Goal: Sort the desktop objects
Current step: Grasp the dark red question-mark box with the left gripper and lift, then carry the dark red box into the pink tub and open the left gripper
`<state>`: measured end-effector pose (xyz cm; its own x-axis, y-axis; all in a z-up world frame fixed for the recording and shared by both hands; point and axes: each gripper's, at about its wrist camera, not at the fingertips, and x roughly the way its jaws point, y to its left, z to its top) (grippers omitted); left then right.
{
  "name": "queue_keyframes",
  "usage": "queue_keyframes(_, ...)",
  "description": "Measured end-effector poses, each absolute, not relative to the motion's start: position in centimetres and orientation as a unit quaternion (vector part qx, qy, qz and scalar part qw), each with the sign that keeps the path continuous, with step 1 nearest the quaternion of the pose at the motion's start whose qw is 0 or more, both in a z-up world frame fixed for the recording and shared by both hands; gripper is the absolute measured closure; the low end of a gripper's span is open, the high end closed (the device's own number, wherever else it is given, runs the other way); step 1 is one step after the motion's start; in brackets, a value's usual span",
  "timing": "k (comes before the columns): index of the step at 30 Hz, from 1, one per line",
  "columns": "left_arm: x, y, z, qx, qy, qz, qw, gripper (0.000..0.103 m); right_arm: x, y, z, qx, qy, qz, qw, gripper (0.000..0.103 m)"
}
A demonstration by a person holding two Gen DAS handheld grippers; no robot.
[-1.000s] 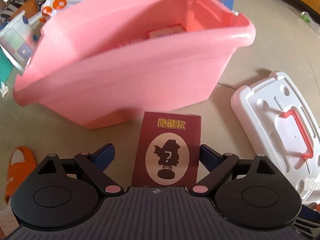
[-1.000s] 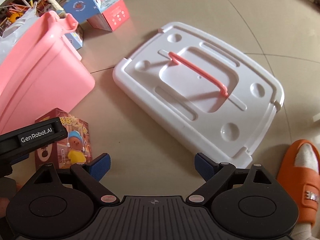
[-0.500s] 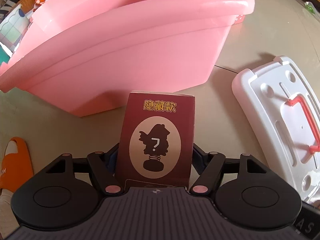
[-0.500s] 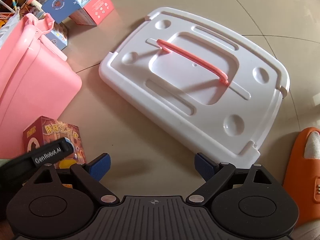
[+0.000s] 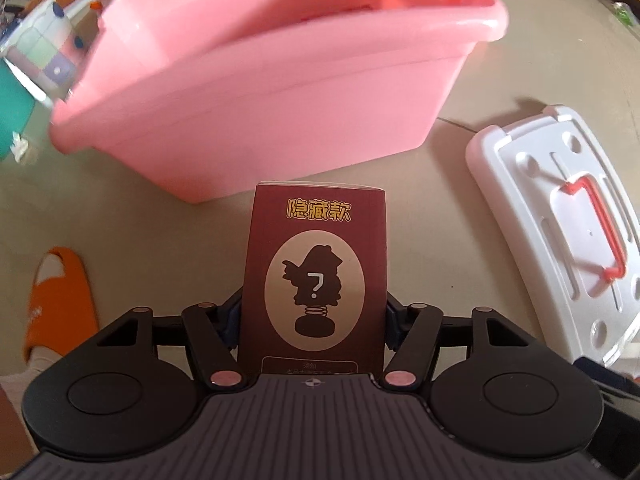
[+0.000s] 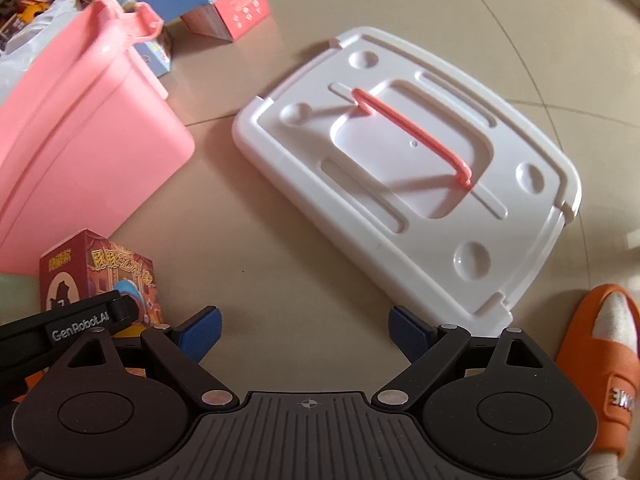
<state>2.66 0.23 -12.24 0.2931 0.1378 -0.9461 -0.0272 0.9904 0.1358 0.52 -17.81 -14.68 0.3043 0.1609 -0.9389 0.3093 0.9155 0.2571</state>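
Observation:
My left gripper (image 5: 314, 322) is shut on a dark red toy box (image 5: 316, 276) with a question-mark silhouette, holding it upright above the floor in front of the pink storage bin (image 5: 260, 92). The same box (image 6: 100, 276) shows at the lower left of the right wrist view, with the left gripper's black body across it. My right gripper (image 6: 305, 334) is open and empty over bare floor, near the white bin lid (image 6: 408, 164) with its pink handle. The pink bin (image 6: 76, 140) stands to its left.
The white lid (image 5: 560, 232) lies on the floor right of the bin. Blue and pink boxes (image 6: 224, 4) and clutter sit behind the bin. An orange slipper (image 5: 56, 300) is at the left and another (image 6: 600, 368) at the right.
My left gripper closed on the red box and lifted it; the bin now sits lower in view, with its inside showing. The right gripper stayed open and shifted slightly.

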Motion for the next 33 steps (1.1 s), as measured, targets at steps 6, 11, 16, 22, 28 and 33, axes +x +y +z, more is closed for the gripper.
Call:
queue_keyframes(6,1.0,0.3,-8.8,0.072,0.569,0.017,0.819,0.039,-0.9,-16.9,-13.1,0.17,0.577,-0.054,0.797,0.015)
queue_keyframes(11,2.1,1.2,-5.4,0.069,0.553,-0.004,0.831,0.039,-2.0,-15.2,-11.3,0.121,0.569,-0.035,0.813,0.015)
queue_keyframes(16,2.8,2.1,-2.5,0.068,0.528,-0.027,0.846,0.039,-2.0,-13.3,-9.1,0.06,0.555,-0.014,0.83,0.015)
queue_keyframes(22,4.1,3.0,0.9,0.074,0.517,-0.071,0.85,0.039,-1.8,-11.5,-7.6,0.027,0.552,-0.014,0.834,0.015)
queue_keyframes(28,6.6,3.4,3.9,0.125,0.506,-0.126,0.844,0.04,-1.7,-10.5,-7.5,0.027,0.548,-0.008,0.836,0.015)
queue_keyframes(33,10.1,2.9,4.9,0.166,0.503,-0.158,0.833,0.04,-1.4,-10.7,-8.5,0.037,0.557,-0.015,0.83,0.015)
